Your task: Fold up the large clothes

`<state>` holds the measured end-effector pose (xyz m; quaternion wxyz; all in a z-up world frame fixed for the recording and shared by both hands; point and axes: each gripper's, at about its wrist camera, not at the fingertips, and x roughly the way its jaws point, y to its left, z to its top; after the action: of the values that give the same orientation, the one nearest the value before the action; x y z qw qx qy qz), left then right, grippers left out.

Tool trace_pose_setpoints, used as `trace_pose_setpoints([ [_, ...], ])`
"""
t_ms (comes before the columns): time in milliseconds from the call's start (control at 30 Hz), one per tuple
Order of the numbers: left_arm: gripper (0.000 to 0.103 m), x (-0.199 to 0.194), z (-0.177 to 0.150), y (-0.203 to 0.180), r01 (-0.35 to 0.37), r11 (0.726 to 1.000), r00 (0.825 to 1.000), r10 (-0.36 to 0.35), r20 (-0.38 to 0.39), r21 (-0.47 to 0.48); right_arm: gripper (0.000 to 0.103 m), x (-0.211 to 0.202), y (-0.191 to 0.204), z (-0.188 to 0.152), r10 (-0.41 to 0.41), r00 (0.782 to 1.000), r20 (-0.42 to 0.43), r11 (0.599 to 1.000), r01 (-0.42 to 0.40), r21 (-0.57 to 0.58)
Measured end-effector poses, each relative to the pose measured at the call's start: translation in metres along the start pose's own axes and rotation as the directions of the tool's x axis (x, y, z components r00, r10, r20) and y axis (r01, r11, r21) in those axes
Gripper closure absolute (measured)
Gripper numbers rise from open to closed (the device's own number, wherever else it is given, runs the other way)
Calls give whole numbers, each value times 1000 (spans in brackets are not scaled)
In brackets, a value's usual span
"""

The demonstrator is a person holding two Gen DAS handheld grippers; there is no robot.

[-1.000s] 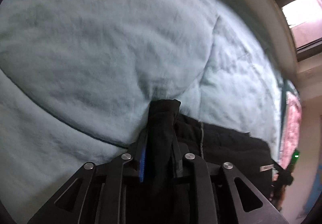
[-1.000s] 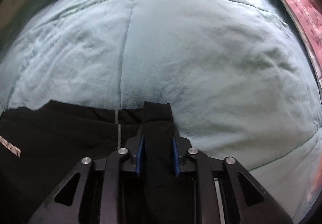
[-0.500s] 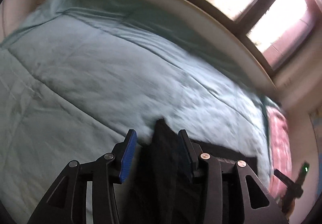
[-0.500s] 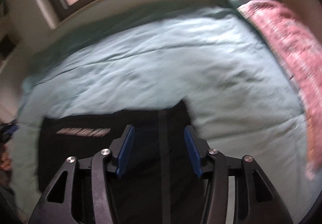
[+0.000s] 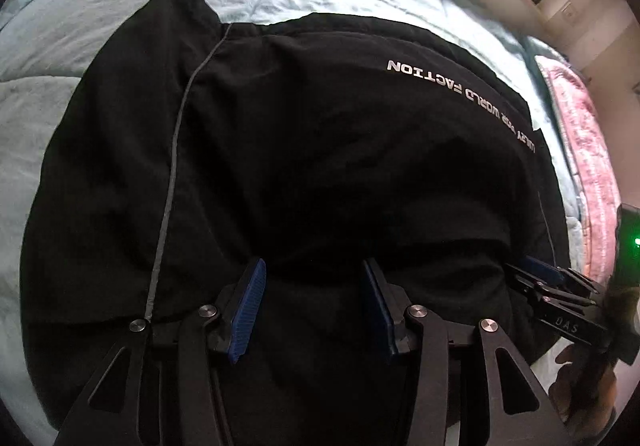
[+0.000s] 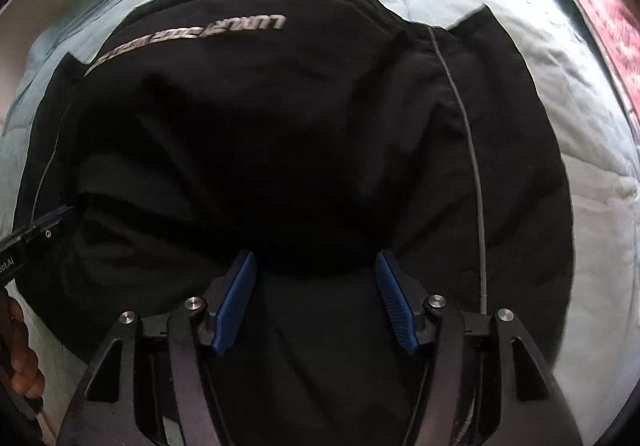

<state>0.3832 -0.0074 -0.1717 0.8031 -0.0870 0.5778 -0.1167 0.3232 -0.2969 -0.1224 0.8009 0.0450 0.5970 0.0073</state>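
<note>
A pale teal quilted bed cover (image 5: 48,113) is seen spread under everything; on it a large black garment (image 5: 320,165) is laid in a folded, rather puffy heap, with soft creases; a thin grey piping line (image 5: 172,173) is run down one side, and white lettering (image 5: 464,93) is printed near the far edge; the left hand-held gripper (image 5: 314,306) and the right hand-held gripper (image 6: 316,298) are held over it, jaws opening, the blue pads apart and not pressed on the cloth.
</note>
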Motion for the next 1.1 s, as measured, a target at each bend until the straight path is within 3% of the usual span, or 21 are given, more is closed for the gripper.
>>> trace_pose_setpoints([
  [133, 52, -19, 8, -13, -34, 999, 999, 35, -28, 26, 40, -7, 0, 3, -12, 999, -36, 1000, 13, 14],
  [233, 52, -61, -8, -38, 72, 991, 997, -75, 21, 117, 40, -37, 3, -3, 9, 1000, -6, 1000, -9, 4],
  [300, 51, -74, -24, -50, 148, 975, 988, -153, 17, 165, 40, -64, 10, -17, 38, 997, 63, 998, -35, -50],
  [367, 51, -63, -36, -55, 177, 969, 984, -172, -42, 174, 40, -72, 15, -29, 54, 996, 74, 995, -47, -84],
  [467, 49, -14, -44, -48, 92, 987, 987, -74, -142, 128, 40, -48, 21, -45, 20, 1000, 13, 994, -19, -106],
  [533, 49, 8, -42, -36, 119, 991, 978, -106, -182, 60, 41, -25, 23, -52, -14, 999, -40, 994, 9, -109],
  [633, 49, 8, -35, -29, 146, 989, 970, -145, -194, -9, 41, -14, 18, -56, 6, 999, -47, 996, -10, -83],
  [833, 49, -51, -34, -19, 151, 987, 985, -146, -95, 56, 40, -54, -12, -56, 51, 999, -3, 999, -51, -17],
  [967, 49, -86, -21, 24, 94, 995, 995, -95, -20, -36, 40, -90, -42, -57, 66, 995, 79, 996, -70, 49],
  [1100, 48, -116, -8, 74, 103, 983, 994, -96, 52, -151, 40, -121, -79, -52, 37, 988, 148, 991, -56, 122],
])
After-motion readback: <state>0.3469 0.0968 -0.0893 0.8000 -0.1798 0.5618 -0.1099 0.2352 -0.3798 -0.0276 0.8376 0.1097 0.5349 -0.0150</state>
